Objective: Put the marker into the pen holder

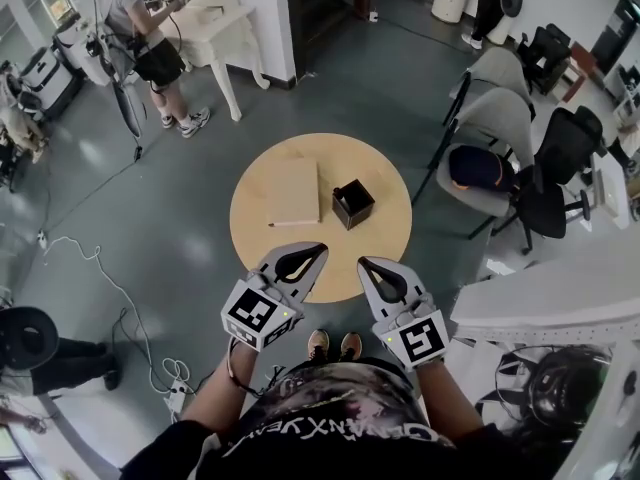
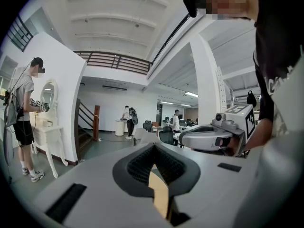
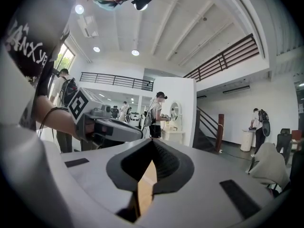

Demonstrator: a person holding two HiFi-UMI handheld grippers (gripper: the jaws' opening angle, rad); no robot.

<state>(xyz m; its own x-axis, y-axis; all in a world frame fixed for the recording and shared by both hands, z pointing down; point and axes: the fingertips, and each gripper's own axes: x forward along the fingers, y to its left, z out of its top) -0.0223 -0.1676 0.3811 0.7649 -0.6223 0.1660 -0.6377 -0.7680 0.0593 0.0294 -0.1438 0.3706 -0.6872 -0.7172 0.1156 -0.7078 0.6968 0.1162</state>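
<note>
A thin marker lies on the round wooden table, along the near edge of a tan notebook. The black square pen holder stands just right of the notebook, its mouth facing up. My left gripper hovers over the table's near edge, shut and empty, a short way in front of the marker. My right gripper is beside it, also shut with nothing held. In the left gripper view the jaws meet at their tips and point level across the room; the right gripper view shows the same.
Grey office chairs and a white desk crowd the table's right side. A person stands by a white dresser at the back left. Cables run over the floor at the left. My shoes are at the table's near edge.
</note>
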